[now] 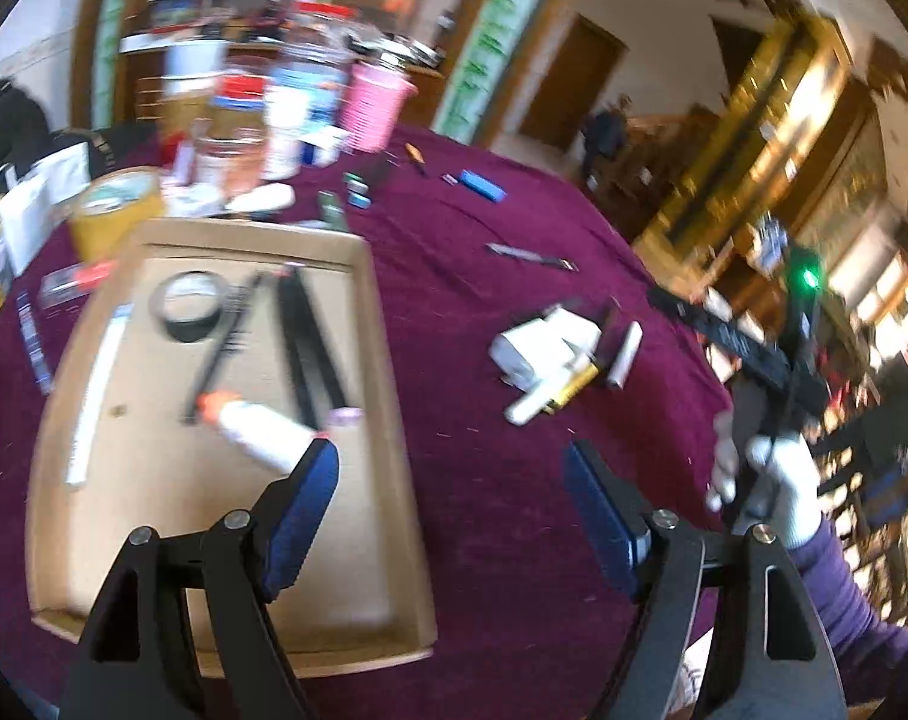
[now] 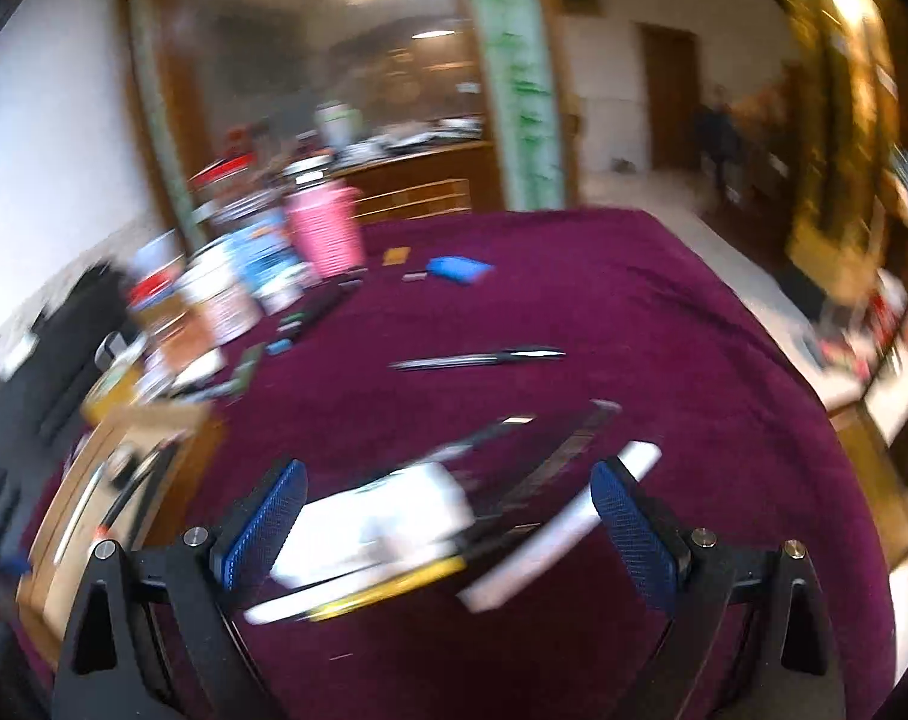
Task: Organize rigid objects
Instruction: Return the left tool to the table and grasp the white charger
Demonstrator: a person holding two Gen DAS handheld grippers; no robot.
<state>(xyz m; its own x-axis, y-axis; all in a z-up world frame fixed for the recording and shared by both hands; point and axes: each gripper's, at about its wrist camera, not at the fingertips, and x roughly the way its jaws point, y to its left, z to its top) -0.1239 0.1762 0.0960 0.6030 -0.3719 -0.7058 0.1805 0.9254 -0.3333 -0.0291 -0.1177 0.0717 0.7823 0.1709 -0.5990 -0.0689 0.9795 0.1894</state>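
Both grippers are spread wide with nothing between the pads. The left gripper hangs over the near side of the table, straddling the right rim of the cardboard tray and the bare maroon tablecloth. The right gripper sits low over a blurry little heap near the table's right edge – a white adapter, a yellow-and-black thing and a white stick all bunched up touching each other.

Inside the tray: a white glue bottle with an orange cap near the middle, a roll of black tape toward the far end, a couple of long black pieces and a white strip along the left wall.

Further out on the cloth a dark pen lies alone mid-table, then a blue block near the far edge. The far left corner is packed – pink cup, jars, boxes, a roll of brown tape.

Beyond that there's a glass partition, a green-patterned pillar, a wooden door, and gold-lit shelving on the right.
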